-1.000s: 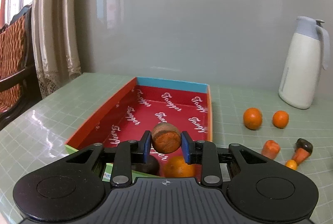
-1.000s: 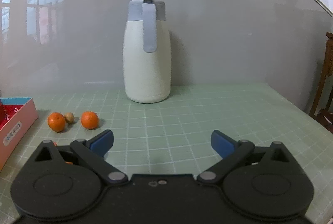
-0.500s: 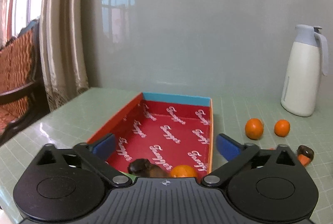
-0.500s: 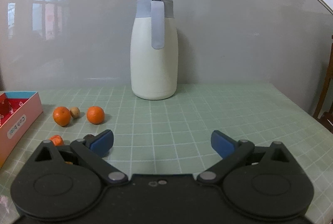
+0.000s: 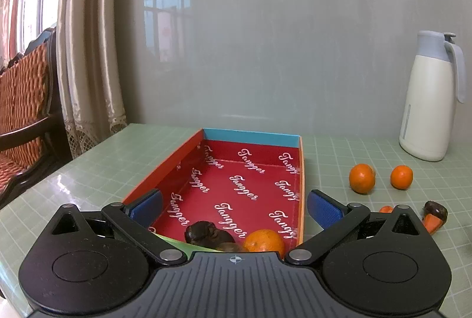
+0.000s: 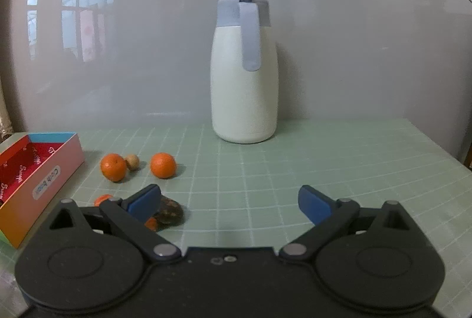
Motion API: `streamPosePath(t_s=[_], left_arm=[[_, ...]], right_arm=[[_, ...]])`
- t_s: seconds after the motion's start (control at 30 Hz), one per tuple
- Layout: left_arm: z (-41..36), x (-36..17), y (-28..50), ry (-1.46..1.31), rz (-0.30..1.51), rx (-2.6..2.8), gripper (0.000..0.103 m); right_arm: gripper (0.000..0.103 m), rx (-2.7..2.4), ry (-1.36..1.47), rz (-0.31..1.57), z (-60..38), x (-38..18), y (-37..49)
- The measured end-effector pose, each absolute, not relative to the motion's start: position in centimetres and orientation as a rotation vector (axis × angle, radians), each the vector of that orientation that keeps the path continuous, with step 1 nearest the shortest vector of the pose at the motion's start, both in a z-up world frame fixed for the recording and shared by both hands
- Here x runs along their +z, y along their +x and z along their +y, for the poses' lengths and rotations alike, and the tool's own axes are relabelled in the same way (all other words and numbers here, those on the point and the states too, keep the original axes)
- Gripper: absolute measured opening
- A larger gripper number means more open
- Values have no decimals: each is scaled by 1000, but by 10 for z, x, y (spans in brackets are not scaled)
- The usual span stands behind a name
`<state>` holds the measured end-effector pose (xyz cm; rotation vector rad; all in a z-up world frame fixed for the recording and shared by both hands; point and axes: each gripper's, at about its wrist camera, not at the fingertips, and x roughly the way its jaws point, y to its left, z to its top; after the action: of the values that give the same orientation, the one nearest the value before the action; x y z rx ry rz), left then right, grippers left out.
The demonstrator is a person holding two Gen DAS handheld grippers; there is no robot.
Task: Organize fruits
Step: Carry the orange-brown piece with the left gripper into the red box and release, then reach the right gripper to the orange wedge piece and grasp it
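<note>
A red box (image 5: 250,146) printed "Tangger" lies on the green table; it also shows in the right wrist view (image 6: 56,170). At its near end lie a dark fruit (image 5: 206,232), a brown fruit (image 5: 230,247) and an orange (image 5: 264,239). My left gripper (image 5: 234,208) is open and empty above that end. Two oranges (image 5: 362,178) (image 5: 401,177) sit right of the box; they show in the right wrist view (image 6: 113,166) (image 6: 162,165) with a small tan fruit (image 6: 132,161). My right gripper (image 6: 228,204) is open and empty over the table, with a dark fruit (image 6: 168,210) by its left finger.
A white jug with a grey-blue lid (image 6: 243,67) stands at the back against the wall, also in the left wrist view (image 5: 429,99). Small orange pieces (image 5: 430,222) (image 6: 101,199) lie near the dark fruit. A chair (image 5: 23,111) and curtains stand left of the table.
My left gripper opened and let go of the brown fruit, which now lies in the box, then lifted and drew back. My right gripper moved left and back, still open.
</note>
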<state>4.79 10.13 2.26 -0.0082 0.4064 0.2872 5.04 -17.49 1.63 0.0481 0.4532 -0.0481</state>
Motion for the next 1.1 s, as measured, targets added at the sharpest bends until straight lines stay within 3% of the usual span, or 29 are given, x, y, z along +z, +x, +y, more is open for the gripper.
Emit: streamPosePath(t_s=[0.4,0.5,0.77,1.1], left_arm=[[120,18,46,-31,412,311,103],[123,15,46,-30,418,314,103],[138,13,43,-38,423,329,103],[143,12,42,-48,422,325,103]], right_arm=[[96,-8,58,490,-147,6,69],[83,0,48,506,-139,2,76],[78,50,39,532,-120,-3,76],[62,31,77,619,-114,-20,88]])
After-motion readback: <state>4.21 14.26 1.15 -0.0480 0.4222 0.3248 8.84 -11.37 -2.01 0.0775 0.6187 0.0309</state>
